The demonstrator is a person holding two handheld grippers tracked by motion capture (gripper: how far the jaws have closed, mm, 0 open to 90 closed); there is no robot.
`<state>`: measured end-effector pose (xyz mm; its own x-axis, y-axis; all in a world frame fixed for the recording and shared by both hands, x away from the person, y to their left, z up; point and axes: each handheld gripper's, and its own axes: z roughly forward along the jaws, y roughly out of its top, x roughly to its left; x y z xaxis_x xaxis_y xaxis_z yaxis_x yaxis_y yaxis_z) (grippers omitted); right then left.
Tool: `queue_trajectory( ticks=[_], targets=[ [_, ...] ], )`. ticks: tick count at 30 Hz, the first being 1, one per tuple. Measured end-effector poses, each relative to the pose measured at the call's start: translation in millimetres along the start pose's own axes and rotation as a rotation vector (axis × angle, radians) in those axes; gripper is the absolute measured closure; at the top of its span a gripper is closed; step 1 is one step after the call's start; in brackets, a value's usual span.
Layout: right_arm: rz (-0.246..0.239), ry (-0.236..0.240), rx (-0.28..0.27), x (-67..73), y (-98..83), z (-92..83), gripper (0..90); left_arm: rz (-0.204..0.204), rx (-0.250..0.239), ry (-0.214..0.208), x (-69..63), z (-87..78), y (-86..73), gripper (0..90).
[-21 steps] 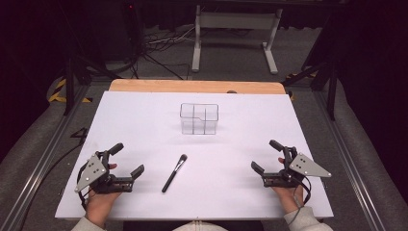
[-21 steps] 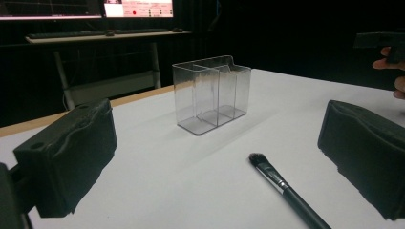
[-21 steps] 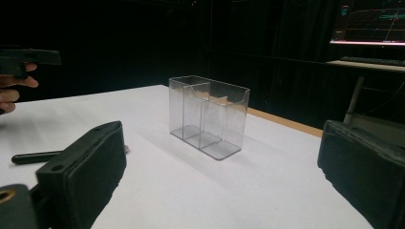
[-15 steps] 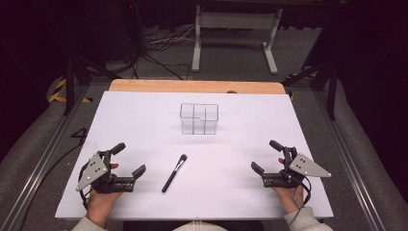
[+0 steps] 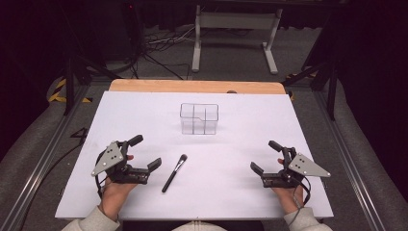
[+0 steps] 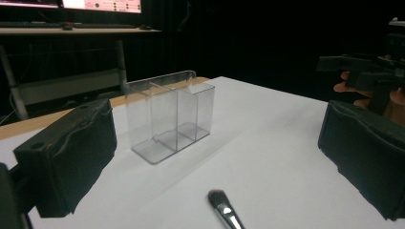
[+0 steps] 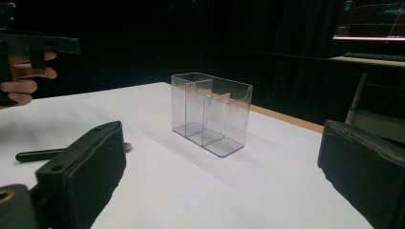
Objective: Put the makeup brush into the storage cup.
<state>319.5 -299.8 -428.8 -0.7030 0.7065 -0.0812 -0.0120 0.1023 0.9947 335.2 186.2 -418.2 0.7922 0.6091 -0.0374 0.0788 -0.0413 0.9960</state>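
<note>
We see one slim black-handled makeup brush (image 5: 174, 173) lying flat on the white-topped bench (image 5: 240, 192), its bristle end pointing away from us toward the single clear plastic organiser box (image 5: 199, 119) that stands upright near the bench's middle. We count three compartments in that box: one long one and two smaller ones beside it. We hold two grippers, one in each hand. Our left gripper (image 5: 143, 153) rests on the bench just left of the brush, apart from it, with its jaws spread wide and nothing between them. Our right gripper (image 5: 266, 156) sits well apart on the right side of the bench, jaws likewise spread and empty.
</note>
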Motion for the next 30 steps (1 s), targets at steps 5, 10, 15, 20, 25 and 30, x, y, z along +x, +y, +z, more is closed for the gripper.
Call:
queue_trajectory(
  ticks=[5, 10, 15, 20, 25, 30],
  targets=[
    [0.007, 0.007, 0.002, -0.4, -0.6, -0.3, 2.6, 0.009, -0.006, -0.037, -5.3, 16.5, 9.3, 0.1],
    [0.004, 0.011, -0.001, 0.1, -0.3, 0.2, 2.0, 0.006, 0.002, -0.064, -8.6, 27.0, 12.3, 0.0],
    [0.008, 0.015, 0.006, 0.6, -0.6, 0.7, 2.0, 0.007, 0.038, -0.095, -12.3, 37.3, 17.2, 0.0],
    [-0.001, 0.011, 0.011, 1.1, 0.0, 0.4, 2.4, 0.004, 0.058, -0.110, -14.4, 45.2, 20.2, 0.0],
    [0.002, 0.020, 0.030, 2.0, 1.2, 0.7, 3.0, 0.010, 0.184, -0.123, -17.9, 55.2, 26.4, 0.1],
    [0.027, 0.029, 0.049, 0.6, 0.9, 0.5, 3.3, 0.026, 0.271, -0.113, -20.6, 63.7, 32.0, 0.3]
  ],
)
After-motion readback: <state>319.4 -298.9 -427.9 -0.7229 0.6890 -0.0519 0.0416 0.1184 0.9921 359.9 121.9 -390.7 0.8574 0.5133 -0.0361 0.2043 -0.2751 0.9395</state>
